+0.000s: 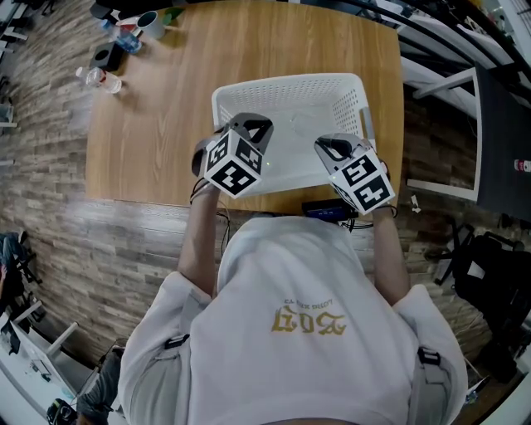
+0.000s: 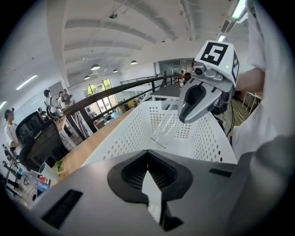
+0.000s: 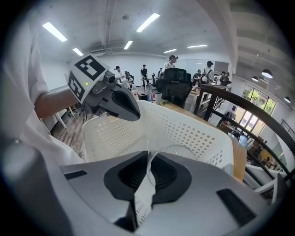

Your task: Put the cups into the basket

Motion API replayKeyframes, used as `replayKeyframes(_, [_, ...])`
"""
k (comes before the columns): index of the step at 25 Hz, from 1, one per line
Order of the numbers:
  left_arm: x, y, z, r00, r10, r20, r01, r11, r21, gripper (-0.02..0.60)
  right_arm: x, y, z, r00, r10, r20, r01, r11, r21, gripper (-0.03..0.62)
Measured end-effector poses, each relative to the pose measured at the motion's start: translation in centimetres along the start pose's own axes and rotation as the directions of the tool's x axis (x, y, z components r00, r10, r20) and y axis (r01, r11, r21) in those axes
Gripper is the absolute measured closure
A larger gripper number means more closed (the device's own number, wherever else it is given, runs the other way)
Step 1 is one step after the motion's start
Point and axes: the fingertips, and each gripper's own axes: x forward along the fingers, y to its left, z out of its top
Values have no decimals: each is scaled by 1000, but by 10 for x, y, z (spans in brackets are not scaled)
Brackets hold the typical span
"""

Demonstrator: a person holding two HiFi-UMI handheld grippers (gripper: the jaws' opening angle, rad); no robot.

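Table (image 1: 166,108): light wood, right in front of the person in the white top (image 1: 307,332).
Basket (image 1: 290,80): white with punched holes, on the table's near half at the person's 12 o'clock; its near rim is under both grippers.
Clear cup (image 1: 304,124): inside the basket, about mid-floor. The left gripper view shows it tilted, base down on the floor and mouth up against the right gripper's tips.
Right gripper (image 1: 325,147): over the basket's near edge toward 1 o'clock. Its jaws are drawn in to a slim slit, and in its own view the cup's rim runs through that slit, so it looks pinched by the wall.
Left gripper (image 1: 253,126): over the near edge toward 11 o'clock, just beside the right one. Its jaws are closed to a narrow gap with only basket mesh visible through it, nothing held.
Far corner at 10 o'clock: a mug (image 1: 150,22) and a plastic bottle (image 1: 101,79), well apart from the basket.
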Motion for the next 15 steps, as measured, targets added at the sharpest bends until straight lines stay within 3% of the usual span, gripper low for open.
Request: replayKeyframes(15, [26, -16, -14, 978, -80, -193, 109, 984, 144, 574, 21, 1, -11, 991, 14, -135, -28, 994, -103, 569])
